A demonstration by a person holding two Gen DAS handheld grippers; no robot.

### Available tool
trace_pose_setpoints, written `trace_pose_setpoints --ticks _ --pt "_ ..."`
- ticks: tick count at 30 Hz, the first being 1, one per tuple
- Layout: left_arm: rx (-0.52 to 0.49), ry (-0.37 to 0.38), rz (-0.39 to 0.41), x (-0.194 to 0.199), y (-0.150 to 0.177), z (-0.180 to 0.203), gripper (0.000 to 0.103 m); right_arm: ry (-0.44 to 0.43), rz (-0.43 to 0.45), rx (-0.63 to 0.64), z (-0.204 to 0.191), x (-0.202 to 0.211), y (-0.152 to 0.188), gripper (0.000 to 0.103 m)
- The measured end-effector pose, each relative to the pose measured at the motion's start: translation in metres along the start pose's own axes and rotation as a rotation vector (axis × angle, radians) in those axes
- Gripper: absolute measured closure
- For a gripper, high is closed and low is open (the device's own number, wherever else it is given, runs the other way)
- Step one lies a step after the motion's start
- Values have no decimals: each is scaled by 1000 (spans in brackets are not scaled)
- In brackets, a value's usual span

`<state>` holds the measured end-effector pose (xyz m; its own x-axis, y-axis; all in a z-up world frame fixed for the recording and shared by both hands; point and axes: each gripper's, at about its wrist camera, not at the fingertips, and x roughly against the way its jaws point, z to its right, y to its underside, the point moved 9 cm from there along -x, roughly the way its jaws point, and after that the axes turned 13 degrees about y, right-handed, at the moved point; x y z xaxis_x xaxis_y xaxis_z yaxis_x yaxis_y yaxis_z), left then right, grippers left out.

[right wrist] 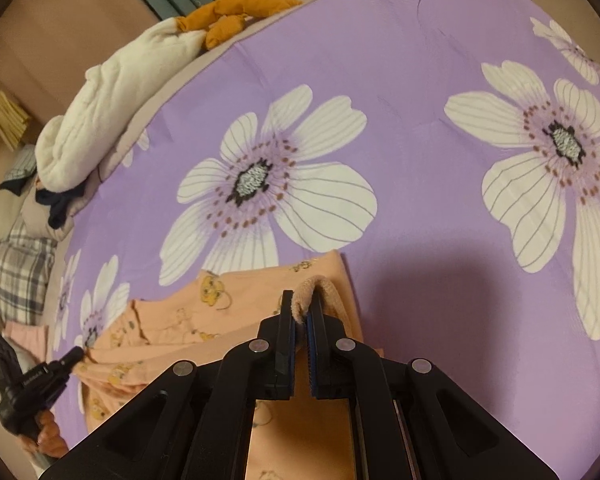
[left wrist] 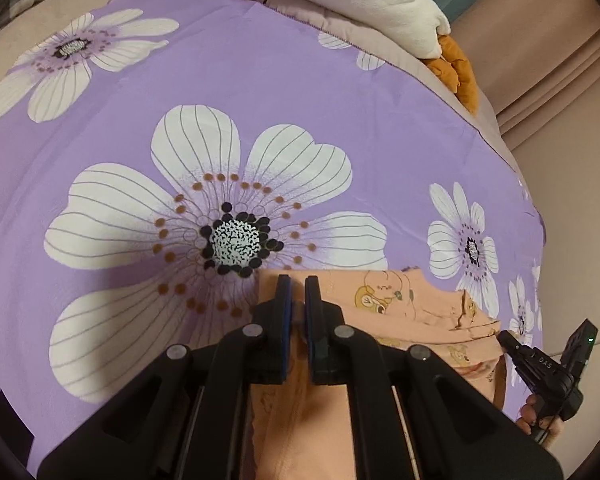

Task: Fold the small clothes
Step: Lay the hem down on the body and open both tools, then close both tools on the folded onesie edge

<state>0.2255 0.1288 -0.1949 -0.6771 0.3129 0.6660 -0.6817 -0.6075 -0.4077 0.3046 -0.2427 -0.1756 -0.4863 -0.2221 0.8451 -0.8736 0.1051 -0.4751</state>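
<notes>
While both clamp the peach garment (left wrist: 400, 304), one hand-held gripper (left wrist: 548, 368) reads "DAS".

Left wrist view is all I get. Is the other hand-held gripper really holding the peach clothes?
Observer: Yes. The right hand-held gripper is shut on a ribbed band of the peach garment.
Operator: Any more clothes waiting?
Observer: A pink cloth lies past the edge of the purple sheet, by the left hand-held gripper.
</notes>
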Motion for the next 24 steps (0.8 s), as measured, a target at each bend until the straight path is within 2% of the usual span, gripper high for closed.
trace_pose_setpoints --ticks 9,12,15,16,18,20,24 --pt "-17 -32 -17 -13 -8 -4 96 -18 8 -47 3 -3 -15 97" --pt "-11 -40 -16 -15 -10 -6 97 -12 12 -60 5 -2 -19 97" --pt "-12 -47 -10 -9 -12 -10 96 28 52 -60 12 4 -24 94" --pt "-12 -49 -9 -6 -13 -10 95 36 59 -62 15 6 -25 89" --pt "-11 -48 0 2 -14 -11 84 38 63 -69 19 9 -26 80" --pt "-6 -26 14 14 -15 -11 81 49 71 -67 24 13 -26 80" --pt "-16 16 17 30 -11 -6 80 67 73 -20 26 18 -22 80"
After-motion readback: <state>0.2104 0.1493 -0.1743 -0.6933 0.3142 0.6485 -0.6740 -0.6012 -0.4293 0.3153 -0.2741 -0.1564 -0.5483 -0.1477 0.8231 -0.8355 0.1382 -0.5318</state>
